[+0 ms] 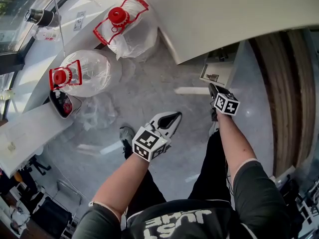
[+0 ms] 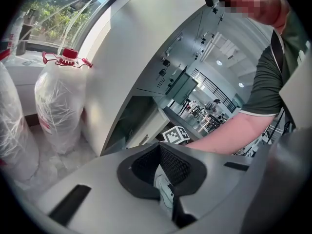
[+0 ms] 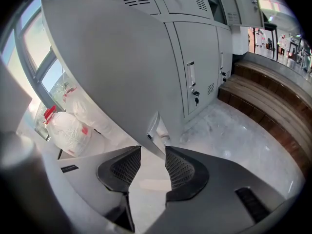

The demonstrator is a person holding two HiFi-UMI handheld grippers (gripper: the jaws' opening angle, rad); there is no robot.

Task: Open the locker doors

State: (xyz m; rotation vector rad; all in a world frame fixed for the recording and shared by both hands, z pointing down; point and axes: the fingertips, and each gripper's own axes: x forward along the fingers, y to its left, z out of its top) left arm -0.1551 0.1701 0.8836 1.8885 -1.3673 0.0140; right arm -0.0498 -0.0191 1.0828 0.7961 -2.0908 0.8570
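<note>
Right tool (image 3: 152,156) released, empty; bottom corner of swung-out locker door (image 3: 117,67) sat just past its tips, edge running up. Left tool (image 2: 159,155) clenched, empty, farther left.

Locker door (image 3: 122,67) looks like painted sheet metal to me, smooth matt light grey. Floor (image 1: 149,91) is polished pale stone, kinda glossy. Steps (image 3: 273,96) beside it are brown wood planks. The jugs (image 1: 89,71) are wrapped in crinkly clear plastic, with red plastic caps (image 1: 115,15). Pads (image 3: 181,169) on my jaws are black, matt, waffle-textured.
</note>
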